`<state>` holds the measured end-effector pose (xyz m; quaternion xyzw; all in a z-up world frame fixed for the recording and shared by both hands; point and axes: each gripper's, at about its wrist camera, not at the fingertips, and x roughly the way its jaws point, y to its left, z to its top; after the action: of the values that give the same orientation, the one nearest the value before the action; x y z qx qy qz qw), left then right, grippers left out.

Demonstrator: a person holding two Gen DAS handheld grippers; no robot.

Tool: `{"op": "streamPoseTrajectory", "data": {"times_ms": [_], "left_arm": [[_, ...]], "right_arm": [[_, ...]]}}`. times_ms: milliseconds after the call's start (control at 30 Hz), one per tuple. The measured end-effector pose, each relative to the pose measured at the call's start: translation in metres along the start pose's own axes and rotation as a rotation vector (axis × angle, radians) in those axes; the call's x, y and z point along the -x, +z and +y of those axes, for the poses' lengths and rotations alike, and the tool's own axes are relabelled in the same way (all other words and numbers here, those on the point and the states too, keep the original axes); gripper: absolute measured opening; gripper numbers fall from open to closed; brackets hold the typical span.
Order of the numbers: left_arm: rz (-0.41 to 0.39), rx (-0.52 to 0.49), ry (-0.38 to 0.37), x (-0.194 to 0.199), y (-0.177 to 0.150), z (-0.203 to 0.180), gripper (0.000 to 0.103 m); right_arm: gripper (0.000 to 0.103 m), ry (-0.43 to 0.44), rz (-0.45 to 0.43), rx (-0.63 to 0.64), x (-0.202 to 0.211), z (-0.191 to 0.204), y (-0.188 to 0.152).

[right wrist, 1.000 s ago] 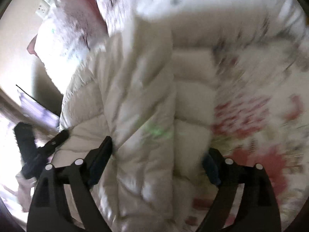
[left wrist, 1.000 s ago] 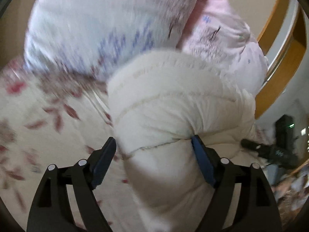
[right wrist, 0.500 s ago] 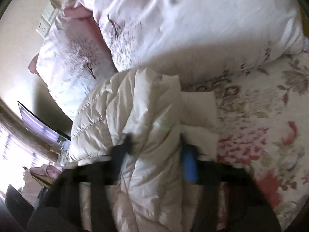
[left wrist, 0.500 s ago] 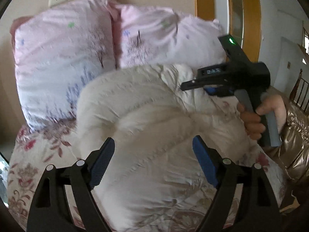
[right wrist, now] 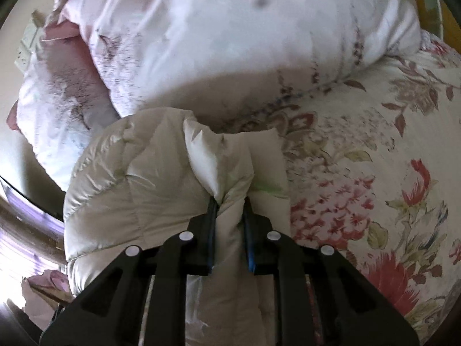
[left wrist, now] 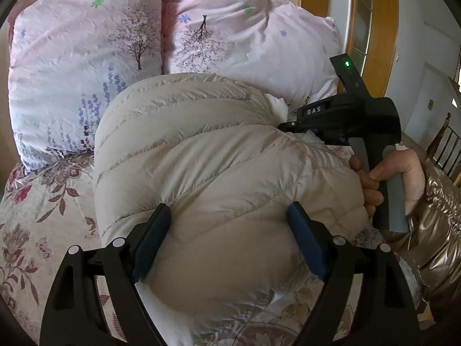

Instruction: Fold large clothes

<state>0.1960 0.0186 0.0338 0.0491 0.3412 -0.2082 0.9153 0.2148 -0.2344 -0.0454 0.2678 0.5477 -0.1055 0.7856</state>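
A cream quilted down jacket (left wrist: pixel 219 167) lies bunched on the floral bedspread, in front of two pink pillows. My left gripper (left wrist: pixel 229 210) is open, its blue-padded fingers wide apart on either side of the jacket's near bulge. My right gripper (right wrist: pixel 230 201) is shut on a fold of the jacket (right wrist: pixel 161 178) at its far right edge. It also shows in the left wrist view (left wrist: pixel 291 125), held in a hand and pinching the jacket's edge near the pillows.
Two pink pillows (left wrist: pixel 95 54) with tree prints stand against the wall at the back. The floral bedspread (right wrist: pixel 374 173) extends to the right. A wooden door frame (left wrist: pixel 374 28) is at the far right. The person's shiny bronze sleeve (left wrist: pixel 435 225) is at the right edge.
My right gripper has closed from wide open onto a fold of the jacket. The left gripper has pulled back and steadied, still open around the jacket.
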Motion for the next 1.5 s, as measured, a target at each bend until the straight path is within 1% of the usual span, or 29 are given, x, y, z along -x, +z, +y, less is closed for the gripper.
{"op": "streamPoseTrajectory", "data": {"times_ms": [100,233,333,367,400,467,567,633,667,767,833,867,933,1033,1233,1333,1433,1467,1500], "left_arm": [[0.004,-0.003,-0.003,-0.004,0.000,-0.004,0.085],[0.006,-0.010,0.004,-0.007,0.000,-0.009,0.089],[0.008,-0.008,0.016,-0.005,-0.001,-0.009,0.089],[0.008,-0.005,0.018,-0.004,-0.001,-0.008,0.089],[0.007,-0.001,0.020,-0.002,-0.002,-0.008,0.089],[-0.001,0.010,0.023,0.006,-0.002,-0.006,0.089],[-0.033,0.033,0.029,0.023,-0.003,-0.002,0.089],[-0.061,0.042,0.059,0.034,-0.005,0.001,0.089],[-0.068,0.046,0.078,0.037,-0.005,0.003,0.089],[-0.062,0.061,0.110,0.039,-0.007,0.009,0.089],[-0.031,0.070,0.125,0.032,-0.009,0.012,0.089],[-0.018,0.070,0.128,0.028,-0.011,0.013,0.089],[-0.004,0.065,0.135,0.023,-0.013,0.013,0.089],[0.008,0.058,0.146,0.017,-0.013,0.014,0.090],[0.040,0.063,0.164,0.002,-0.017,0.017,0.095],[0.046,0.058,0.169,-0.002,-0.019,0.017,0.095],[0.042,0.064,0.163,-0.002,-0.020,0.018,0.095],[0.042,0.067,0.158,-0.002,-0.019,0.019,0.095],[0.042,0.071,0.157,-0.002,-0.019,0.020,0.095]], "right_arm": [[0.017,-0.014,0.002,-0.020,-0.004,-0.007,-0.002],[0.017,-0.027,0.010,-0.026,-0.010,-0.011,-0.006],[0.029,-0.044,0.005,-0.006,-0.004,-0.009,-0.007],[0.036,-0.055,-0.005,0.004,0.002,-0.007,-0.008],[0.038,-0.062,-0.022,0.014,0.011,-0.006,-0.010],[0.039,-0.059,-0.065,0.048,0.031,0.000,-0.017],[0.039,-0.032,-0.138,0.139,0.068,0.014,-0.034],[0.039,-0.003,-0.166,0.205,0.088,0.025,-0.049],[0.039,0.023,-0.161,0.247,0.097,0.031,-0.061],[0.038,0.040,-0.113,0.316,0.097,0.044,-0.079],[0.038,0.017,-0.078,0.355,0.088,0.050,-0.090],[0.036,-0.015,-0.054,0.371,0.080,0.050,-0.095],[0.035,-0.053,-0.008,0.364,0.066,0.046,-0.100],[0.035,-0.055,0.035,0.319,0.052,0.033,-0.102],[0.035,-0.086,0.045,0.307,0.045,0.029,-0.113],[0.035,-0.094,0.049,0.309,0.046,0.028,-0.116],[0.037,-0.020,0.031,0.228,0.060,0.021,-0.105],[0.038,0.013,0.001,0.179,0.067,0.015,-0.095],[0.047,0.020,-0.031,0.140,0.072,0.011,-0.086]]}}
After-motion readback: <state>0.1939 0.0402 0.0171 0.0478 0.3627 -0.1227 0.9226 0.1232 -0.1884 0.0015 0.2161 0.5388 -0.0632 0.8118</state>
